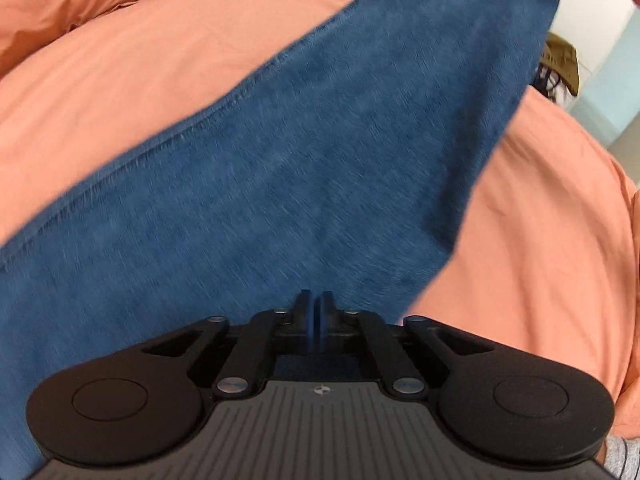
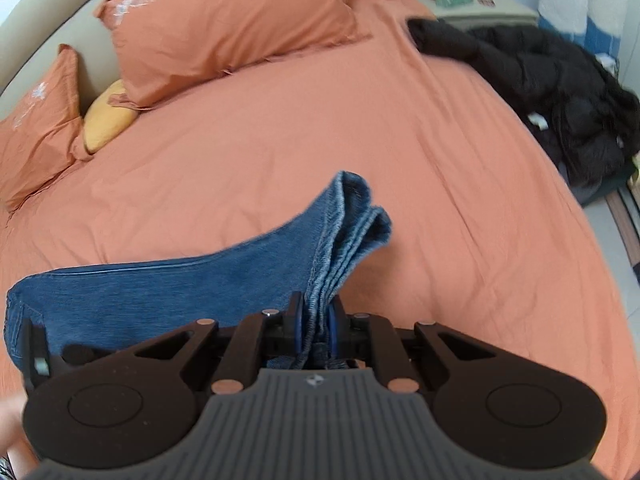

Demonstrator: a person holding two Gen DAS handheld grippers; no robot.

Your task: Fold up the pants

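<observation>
Two grippers hold one pair of blue jeans (image 2: 168, 296) above an orange bed sheet (image 2: 440, 184). In the right wrist view, the long axis of the jeans runs from the lower left, where the waist end lies low near the sheet, up toward the middle of the picture, where the hems are. The leg ends are stacked in several denim layers and stand up past the right gripper (image 2: 316, 312), their hemmed edges pointing away from the camera and a little to the right. The jaws of this gripper are narrow and pressed on the bunched leg fabric, which passes between the blue pads.

In the left wrist view, the same jeans (image 1: 304, 152) make a wide diagonal band from the lower left to the upper right, with a stitched side seam along its upper edge. The picture is blurred there. The left gripper (image 1: 319, 312) has its two blue pads closed together; the denim lies directly past the tips, but I cannot tell if cloth is caught between them.

Farther out on the bed are two orange pillows (image 2: 232, 20) and a yellow cushion (image 2: 106, 120) by the headboard. A black jacket (image 2: 540, 76) lies at the right edge, near a bedside table (image 2: 492, 10) holding small items.
</observation>
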